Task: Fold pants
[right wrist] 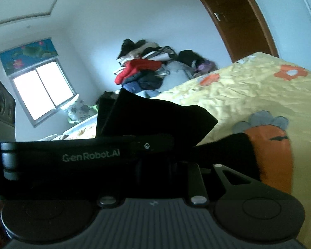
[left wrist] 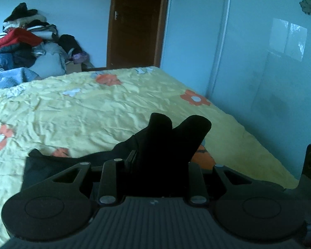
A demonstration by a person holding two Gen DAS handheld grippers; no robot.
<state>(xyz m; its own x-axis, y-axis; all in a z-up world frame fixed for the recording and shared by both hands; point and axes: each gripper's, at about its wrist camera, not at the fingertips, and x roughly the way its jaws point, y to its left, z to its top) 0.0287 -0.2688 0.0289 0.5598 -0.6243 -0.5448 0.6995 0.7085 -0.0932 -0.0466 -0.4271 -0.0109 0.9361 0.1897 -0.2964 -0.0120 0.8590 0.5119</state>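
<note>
The black pants (left wrist: 176, 132) are bunched in my left gripper (left wrist: 157, 161), which is shut on them. Two dark lobes of cloth stick up past the hidden fingers. More of the pants (left wrist: 51, 166) trails to the left onto the bed. In the right wrist view a fold of the same black pants (right wrist: 155, 116) stands up in front of my right gripper (right wrist: 161, 161), which is shut on the cloth. Its fingers are covered too. The left gripper's black housing (right wrist: 89, 157) crosses that view close on the left.
Under both grippers lies a bed with a yellow flowered sheet (left wrist: 93, 114). A heap of clothes (left wrist: 20, 41) rises at its far side. A brown door (left wrist: 134, 20), a glossy white wardrobe (left wrist: 259, 62) and a bright window (right wrist: 43, 91) surround the bed.
</note>
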